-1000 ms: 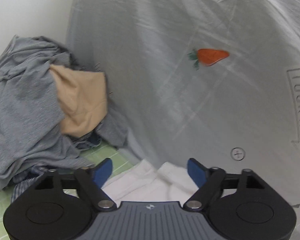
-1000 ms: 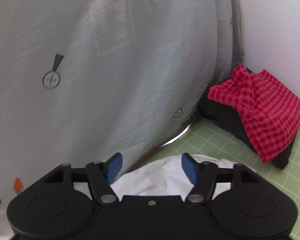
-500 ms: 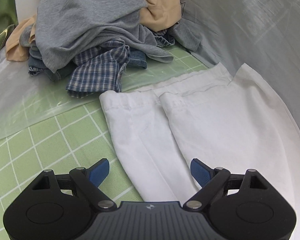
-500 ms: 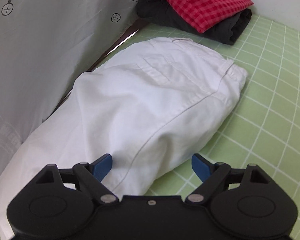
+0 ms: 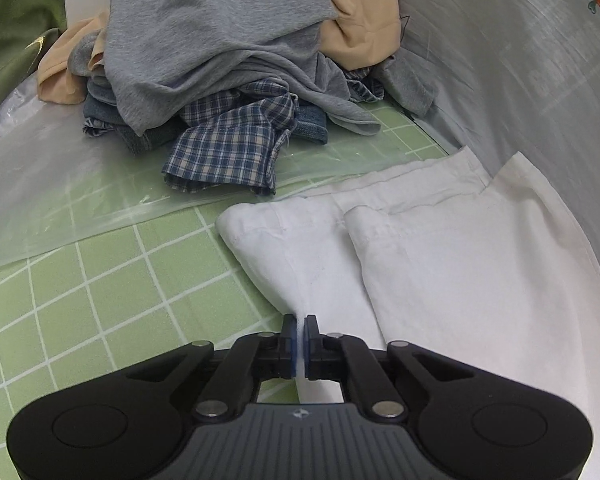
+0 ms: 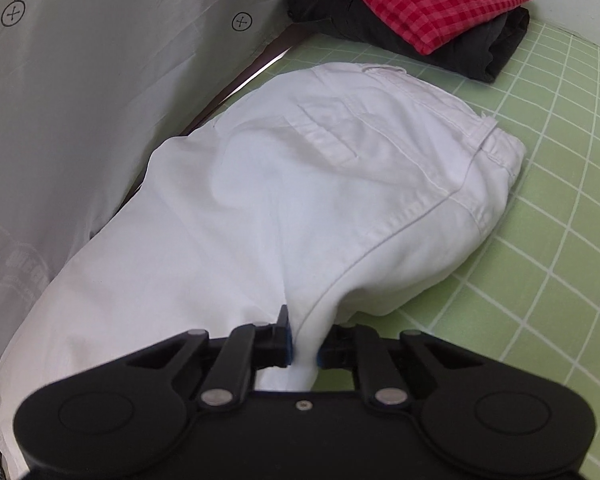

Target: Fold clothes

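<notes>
White trousers [image 5: 440,248] lie flat on the green grid mat [image 5: 100,288], legs folded one on the other. In the left wrist view the leg hems point toward the clothes pile. My left gripper [image 5: 299,326] is shut on the near edge of the lower leg. In the right wrist view the waist end of the trousers [image 6: 320,184] shows a back pocket and waistband. My right gripper [image 6: 302,334] is shut on a thick fold of the trousers' near edge.
A pile of unfolded clothes [image 5: 220,52], grey, beige, denim and blue plaid, sits at the mat's far left on clear plastic [image 5: 60,184]. A folded red checked cloth on a folded black garment [image 6: 412,12] lies beyond the waistband. A grey printed sheet [image 6: 80,80] hangs along the back.
Both grippers, open half a second ago, have closed on the near edge of the white trousers. A second ago both looked up at the grey sheet, then tilted down to the mat.
</notes>
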Motion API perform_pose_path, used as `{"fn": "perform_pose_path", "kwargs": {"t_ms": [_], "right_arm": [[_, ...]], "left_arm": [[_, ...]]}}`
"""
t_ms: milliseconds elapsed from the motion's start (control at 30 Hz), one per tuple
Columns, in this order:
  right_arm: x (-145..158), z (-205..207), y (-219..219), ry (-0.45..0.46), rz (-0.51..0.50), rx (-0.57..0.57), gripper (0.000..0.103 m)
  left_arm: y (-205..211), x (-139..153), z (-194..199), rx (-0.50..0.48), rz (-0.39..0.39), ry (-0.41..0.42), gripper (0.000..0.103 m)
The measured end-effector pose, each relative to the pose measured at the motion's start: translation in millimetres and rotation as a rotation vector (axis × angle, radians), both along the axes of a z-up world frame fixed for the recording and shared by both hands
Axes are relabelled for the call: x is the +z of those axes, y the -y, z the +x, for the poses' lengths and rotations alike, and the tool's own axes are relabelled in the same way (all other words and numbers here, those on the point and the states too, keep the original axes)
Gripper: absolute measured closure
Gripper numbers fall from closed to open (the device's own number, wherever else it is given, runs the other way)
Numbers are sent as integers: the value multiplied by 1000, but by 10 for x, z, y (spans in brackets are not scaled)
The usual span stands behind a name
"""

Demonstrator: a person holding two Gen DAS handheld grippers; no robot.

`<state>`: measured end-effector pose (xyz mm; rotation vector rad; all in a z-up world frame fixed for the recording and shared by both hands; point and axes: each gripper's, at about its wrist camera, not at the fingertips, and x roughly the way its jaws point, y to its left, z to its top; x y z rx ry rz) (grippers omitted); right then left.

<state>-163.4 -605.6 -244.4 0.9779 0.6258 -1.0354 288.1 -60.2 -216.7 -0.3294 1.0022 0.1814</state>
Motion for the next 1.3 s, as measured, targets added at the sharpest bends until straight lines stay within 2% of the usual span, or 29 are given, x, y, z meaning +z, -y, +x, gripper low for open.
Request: {"fn": "perform_pose_path", "kwargs": {"t_ms": [100,167,333,467,600,667,700,733,767,800,833,867,900,967,1033,1167,1200,1233,1300], "right_arm": [[43,-228,5,8,-2,-15,94],[51,-387,-12,-22,-19,-13,94],[68,-793,-90,-99,-69,6,94],[76,-1030,-138,-127,-71,8,94],[87,-1195,-194,-152,-35,4,88],[185,-1135,-314,-190,-50,6,77],[235,-1072,-397,-223,-71,24,71],[285,-1008,-480,-256,-91,42,61],[290,-958,-574,-264,-104,64,49],[291,-910,-669,-271,-117,86,41],[292,-862,-763,-278,-130,108,20],[294,-814,-858,-285,-143,131,4],[295,-766,-953,-291,-156,153,1],[298,-670,-1142,-305,-181,197,1],[300,-574,-1331,-318,-207,241,1],[306,-382,-1710,-344,-258,330,1],[307,-334,-1805,-350,-271,352,1],[308,-286,-1900,-356,-284,374,1],[265,-255,-1937,-371,-275,359,1]], "left_arm": [[-207,44,-316,18,-47,-17,100],[-365,27,-592,22,-54,-36,100],[-561,14,-1321,-76,-1,-59,100],[-810,33,-1668,-44,-30,-53,100],[-1057,55,-2008,-10,-56,-45,91],[-1132,139,-2024,7,-24,-29,78],[-1159,182,-2029,4,-18,-22,63],[-1146,221,-2026,-11,-7,-11,40],[-1133,260,-2023,-27,5,1,27],[-1120,300,-2020,-42,16,13,13],[-1107,339,-2018,-57,27,25,12],[-1094,378,-2015,-73,39,37,12],[-1078,415,-2009,-89,51,47,11],[-997,443,-1958,-139,77,53,7],[-926,430,-1898,-188,76,58,6],[-830,395,-1757,-250,33,70,9],[-811,379,-1714,-261,29,71,12],[-789,360,-1655,-273,25,70,22],[-739,297,-1521,-296,8,49,33]]}}
